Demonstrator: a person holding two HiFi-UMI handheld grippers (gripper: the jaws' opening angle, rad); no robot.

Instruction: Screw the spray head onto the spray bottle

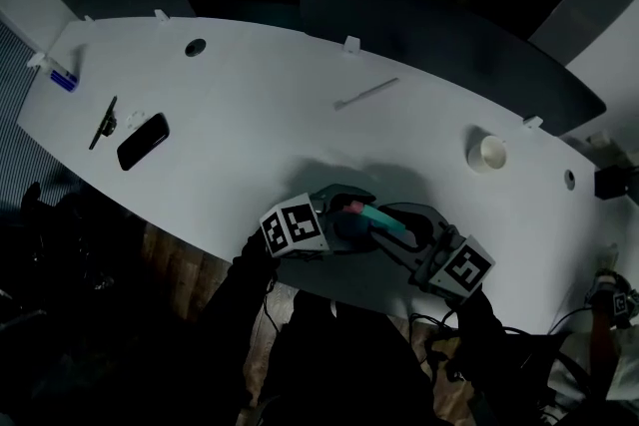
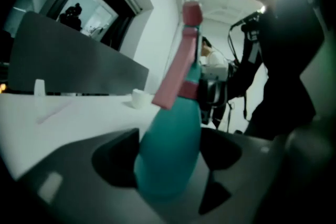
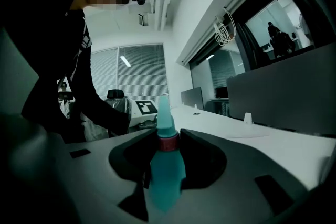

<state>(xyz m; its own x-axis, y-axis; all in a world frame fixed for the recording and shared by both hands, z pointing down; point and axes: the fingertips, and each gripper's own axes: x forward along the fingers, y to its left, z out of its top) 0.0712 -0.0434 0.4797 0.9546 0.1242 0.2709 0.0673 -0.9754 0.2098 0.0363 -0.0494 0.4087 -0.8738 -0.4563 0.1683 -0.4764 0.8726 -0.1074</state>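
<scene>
White table (image 1: pixel 250 125), flat black phone (image 1: pixel 143 141) far L, L gripper (image 2: pixel 170 134) jaws wide, pads hugging rounded teal plastic bottle (image 2: pixel 168 165) over near edge, pink-trigger spray head (image 2: pixel 176 76) on top, R gripper (image 3: pixel 168 134) jaws pinching its pink collar (image 3: pixel 168 143), small round white cup (image 1: pixel 487 153) far R.

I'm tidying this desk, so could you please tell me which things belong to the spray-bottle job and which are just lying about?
In use: bottle, spray head, left gripper, right gripper.
Lying about: phone, white cup, thin stick.
</scene>
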